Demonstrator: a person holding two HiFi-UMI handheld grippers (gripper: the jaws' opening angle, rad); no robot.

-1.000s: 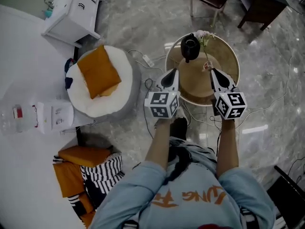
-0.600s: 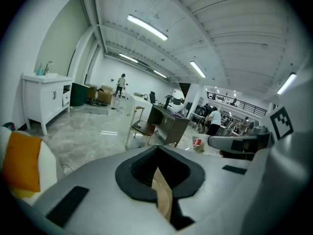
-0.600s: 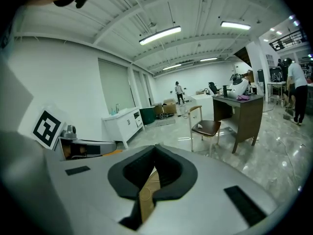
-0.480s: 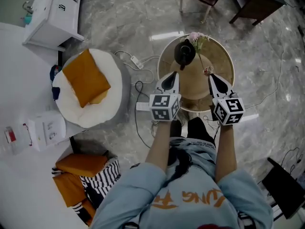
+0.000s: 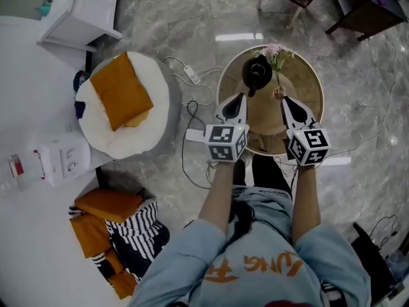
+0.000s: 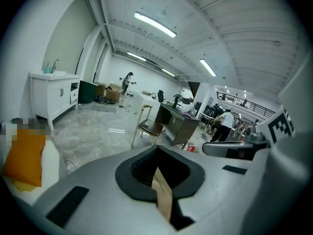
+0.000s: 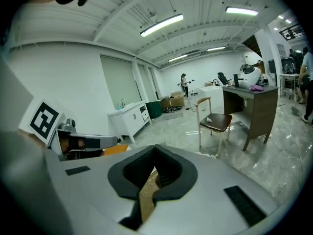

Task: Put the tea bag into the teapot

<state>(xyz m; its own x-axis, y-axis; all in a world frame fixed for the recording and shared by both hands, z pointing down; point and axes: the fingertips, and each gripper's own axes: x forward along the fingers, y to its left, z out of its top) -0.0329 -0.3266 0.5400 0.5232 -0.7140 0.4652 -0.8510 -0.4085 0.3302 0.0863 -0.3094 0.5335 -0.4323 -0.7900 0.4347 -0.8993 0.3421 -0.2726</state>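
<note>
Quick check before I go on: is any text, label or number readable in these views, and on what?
The person's shirt: orange print, upside down, too blurred to read surely.
The cubes on the left gripper and the right gripper: square marker patterns only, no words.
A red label at the left edge: too small to read.

Grey marble floor (image 5: 192, 24), strip lights (image 6: 155, 24) overhead. White cabinet (image 5: 80, 5), round white pouf (image 5: 156, 117) with orange cushion (image 5: 120, 89). Wooden chair (image 7: 213, 121) beside dark desk (image 7: 254, 104).

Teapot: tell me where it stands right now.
In the head view the black teapot stands on the round table, at its far side, just left of the pink flowers.
</note>
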